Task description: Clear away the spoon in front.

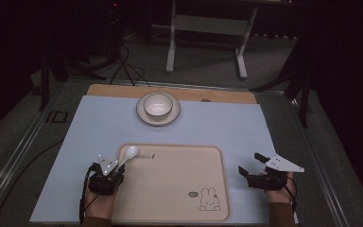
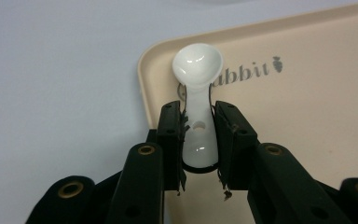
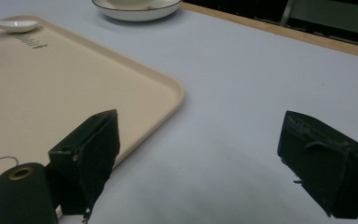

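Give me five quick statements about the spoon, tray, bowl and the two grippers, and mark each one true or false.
1. The left gripper is shut on the spoon. True.
2. The spoon's bowl end is over the blue mat. False: it is over the near left corner of the tray.
3. The right gripper holds the bowl. False: its jaws stand open with nothing between them, over the mat beside the tray.
4. The bowl sits on a plate beyond the tray. True.
5. The tray is plain, with no print. False: it has lettering near the spoon and a rabbit drawn at a corner.
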`<state>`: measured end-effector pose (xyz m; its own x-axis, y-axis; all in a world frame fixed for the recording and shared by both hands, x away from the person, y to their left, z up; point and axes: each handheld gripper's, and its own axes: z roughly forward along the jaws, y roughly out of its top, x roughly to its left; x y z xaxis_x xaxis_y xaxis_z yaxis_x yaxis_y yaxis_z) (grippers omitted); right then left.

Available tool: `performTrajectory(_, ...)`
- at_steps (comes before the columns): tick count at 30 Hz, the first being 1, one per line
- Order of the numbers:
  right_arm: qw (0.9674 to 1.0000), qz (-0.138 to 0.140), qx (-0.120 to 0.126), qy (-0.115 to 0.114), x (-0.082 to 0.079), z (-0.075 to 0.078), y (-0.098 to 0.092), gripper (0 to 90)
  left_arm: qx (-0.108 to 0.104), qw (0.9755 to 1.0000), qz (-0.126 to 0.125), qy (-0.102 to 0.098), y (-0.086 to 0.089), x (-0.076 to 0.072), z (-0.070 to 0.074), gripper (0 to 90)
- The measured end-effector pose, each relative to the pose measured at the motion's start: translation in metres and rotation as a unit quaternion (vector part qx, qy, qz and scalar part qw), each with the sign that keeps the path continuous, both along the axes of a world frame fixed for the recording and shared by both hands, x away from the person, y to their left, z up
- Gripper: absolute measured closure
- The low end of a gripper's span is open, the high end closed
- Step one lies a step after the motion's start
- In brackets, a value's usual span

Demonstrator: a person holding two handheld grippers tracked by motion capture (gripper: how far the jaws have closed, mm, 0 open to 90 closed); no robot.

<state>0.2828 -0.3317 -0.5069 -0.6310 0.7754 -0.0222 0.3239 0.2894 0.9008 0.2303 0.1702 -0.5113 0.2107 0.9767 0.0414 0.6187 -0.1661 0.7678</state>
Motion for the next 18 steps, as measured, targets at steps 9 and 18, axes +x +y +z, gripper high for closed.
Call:
performTrajectory(9,1.0000,0.000,0.001,0.000,-0.0002,0.0003,-0.0002,12.4,-0.014,0.9999,-0.003,0.007,-0.0017,-0.0059,-0.0035,72.5)
performTrajectory(18,1.0000,0.001,0.000,0.001,-0.0003,0.0003,0.0002,12.5,-0.022,0.9996,0.001,0.016,-0.0010,-0.0049,-0.0059,72.7)
